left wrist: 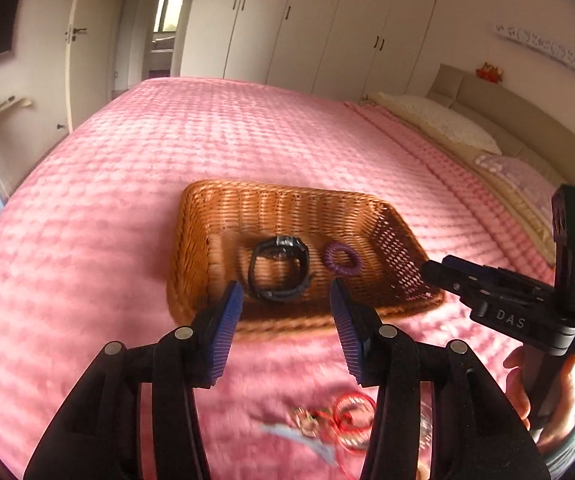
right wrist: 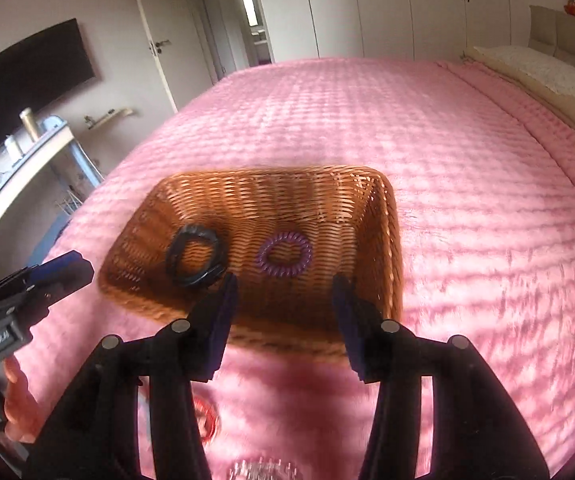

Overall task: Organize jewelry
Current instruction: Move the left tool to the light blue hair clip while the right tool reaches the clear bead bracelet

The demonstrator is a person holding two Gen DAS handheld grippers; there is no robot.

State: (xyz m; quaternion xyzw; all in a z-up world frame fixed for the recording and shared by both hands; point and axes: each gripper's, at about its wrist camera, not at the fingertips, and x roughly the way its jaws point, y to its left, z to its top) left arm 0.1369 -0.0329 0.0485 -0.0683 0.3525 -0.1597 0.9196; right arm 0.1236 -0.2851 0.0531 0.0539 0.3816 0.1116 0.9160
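Note:
A brown wicker basket (left wrist: 191, 248) (right wrist: 383, 240) sits on the pink bedspread. Inside lie a black watch (left wrist: 279, 270) (right wrist: 195, 258) and a purple spiral hair tie (left wrist: 342, 260) (right wrist: 284, 259). My left gripper (left wrist: 287, 296) is open and empty, just in front of the basket's near rim. My right gripper (right wrist: 285, 288) is open and empty, over the basket's near rim; it also shows in the left wrist view (left wrist: 433, 270). Red bangles (left wrist: 351, 412) (right wrist: 205, 416), a small metallic piece (left wrist: 307, 422) and a pale blue item (left wrist: 299, 436) lie on the bedspread below the left gripper.
The pink bedspread (left wrist: 167, 140) covers a wide bed with pillows (left wrist: 439, 124) at the right. White wardrobes (left wrist: 307, 20) and a door (left wrist: 87, 40) stand behind. A desk (right wrist: 19, 176) and a dark screen (right wrist: 27, 76) are at the left. A clear glassy object (right wrist: 259, 470) lies near the bottom edge.

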